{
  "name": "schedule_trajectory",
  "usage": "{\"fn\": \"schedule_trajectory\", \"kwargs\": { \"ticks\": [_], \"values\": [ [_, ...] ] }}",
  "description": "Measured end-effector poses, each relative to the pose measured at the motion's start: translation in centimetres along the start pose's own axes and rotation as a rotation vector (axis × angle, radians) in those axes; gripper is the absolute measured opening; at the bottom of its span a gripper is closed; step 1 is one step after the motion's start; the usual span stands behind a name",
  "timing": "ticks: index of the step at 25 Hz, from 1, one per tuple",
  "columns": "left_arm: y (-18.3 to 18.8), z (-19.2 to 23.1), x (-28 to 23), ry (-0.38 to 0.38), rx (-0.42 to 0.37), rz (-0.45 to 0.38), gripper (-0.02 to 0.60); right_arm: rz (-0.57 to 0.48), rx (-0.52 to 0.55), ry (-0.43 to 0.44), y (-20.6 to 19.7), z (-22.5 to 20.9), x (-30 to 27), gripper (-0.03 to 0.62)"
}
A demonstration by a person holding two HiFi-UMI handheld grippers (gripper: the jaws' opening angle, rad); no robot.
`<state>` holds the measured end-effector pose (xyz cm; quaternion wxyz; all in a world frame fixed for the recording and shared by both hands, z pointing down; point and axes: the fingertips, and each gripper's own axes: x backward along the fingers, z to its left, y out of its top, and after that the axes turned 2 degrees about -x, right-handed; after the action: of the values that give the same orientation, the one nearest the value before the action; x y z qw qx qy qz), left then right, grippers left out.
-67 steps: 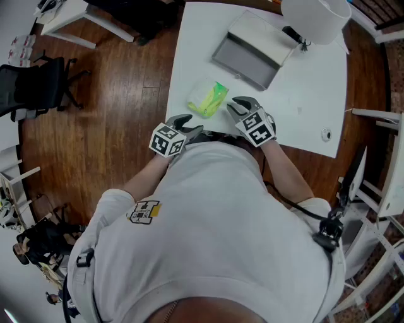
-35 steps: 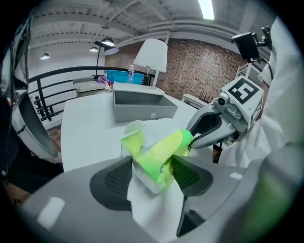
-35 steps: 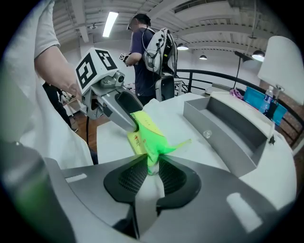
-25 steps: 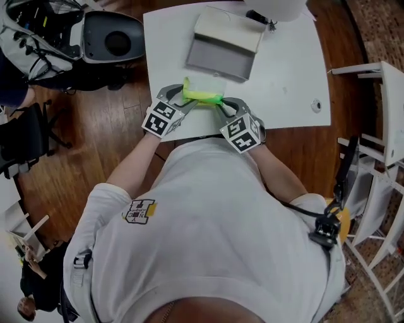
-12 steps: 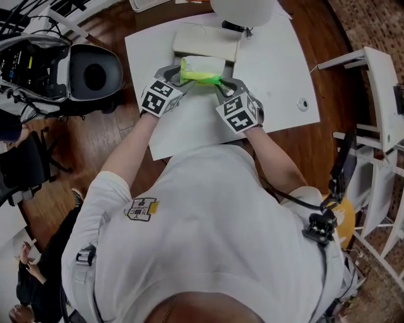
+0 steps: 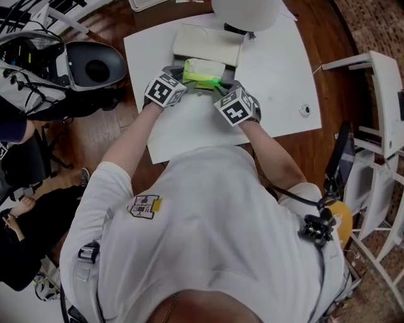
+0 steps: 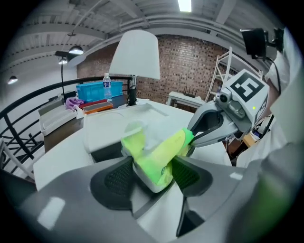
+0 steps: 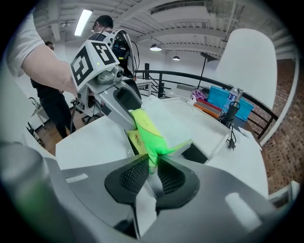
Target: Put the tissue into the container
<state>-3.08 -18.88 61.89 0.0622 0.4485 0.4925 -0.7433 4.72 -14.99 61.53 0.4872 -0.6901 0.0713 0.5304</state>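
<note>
The tissue pack (image 6: pixel 202 72), green and clear plastic, hangs between both grippers just over the near edge of the grey open container (image 6: pixel 205 43). My left gripper (image 7: pixel 151 176) is shut on the pack's left end (image 7: pixel 154 159), its jaws wide around the bulk. My right gripper (image 8: pixel 152 176) is shut on the thin green end flap (image 8: pixel 151 142) of the pack. In the head view the left gripper (image 6: pixel 179 79) and the right gripper (image 6: pixel 221 89) flank the pack. The container's inside is mostly hidden behind the pack.
A white lamp shade (image 6: pixel 245 11) stands at the table's far edge, right behind the container. The white table (image 6: pixel 278 82) has a small round object (image 6: pixel 305 110) at its right. A black chair (image 6: pixel 95 60) stands left of the table, a white shelf frame (image 6: pixel 379 82) to the right.
Both grippers have carried the tissue pack from the table's near side forward to the container's near edge. The pack stays held at both ends.
</note>
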Motion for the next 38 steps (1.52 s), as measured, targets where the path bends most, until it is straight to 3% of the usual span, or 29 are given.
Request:
{"fn": "schedule_trajectory", "kwargs": {
  "ticks": [6, 11, 15, 18, 23, 25, 28, 32, 36, 38],
  "values": [
    [-0.9, 0.9, -2.0, -0.049, 0.025, 0.097, 0.256, 0.097, -0.022, 0.038, -0.7, -0.5, -2.0, 0.055],
    [-2.1, 1.2, -3.0, -0.063, 0.069, 0.242, 0.256, 0.175, -0.045, 0.074, -1.1, -0.9, -2.6, 0.055],
    [-3.0, 0.7, -3.5, -0.058, 0.045, 0.372, 0.258, 0.222, -0.044, 0.093, -1.5, -0.9, -2.9, 0.057],
    [-3.3, 0.8, -3.7, -0.044, 0.028, 0.415, 0.262, 0.235, -0.062, 0.105, -1.4, -1.2, -3.3, 0.058],
    [-3.3, 0.3, -2.6, -0.034, 0.001, 0.384, 0.268, 0.243, -0.065, 0.095, -1.8, -0.8, -3.0, 0.06],
    [-2.9, 0.5, -2.1, -0.023, -0.015, 0.334, 0.292, 0.241, -0.06, 0.098, -2.0, -0.3, -3.0, 0.06],
    [-2.2, 0.7, -2.8, -0.068, 0.018, 0.287, 0.328, 0.237, -0.061, 0.101, -1.6, -1.7, -3.6, 0.06],
    [-2.7, 1.4, -1.9, -0.043, 0.018, 0.242, 0.345, 0.231, -0.055, 0.096, -1.6, -2.1, -4.0, 0.061],
    [-3.7, -0.1, 1.1, 0.002, 0.025, 0.116, 0.345, 0.205, -0.079, 0.077, -2.7, -0.2, -3.1, 0.081],
    [-3.5, -0.6, 2.3, 0.02, 0.032, 0.051, 0.344, 0.17, -0.12, 0.075, -2.7, -0.3, -2.6, 0.136]
  ]
}}
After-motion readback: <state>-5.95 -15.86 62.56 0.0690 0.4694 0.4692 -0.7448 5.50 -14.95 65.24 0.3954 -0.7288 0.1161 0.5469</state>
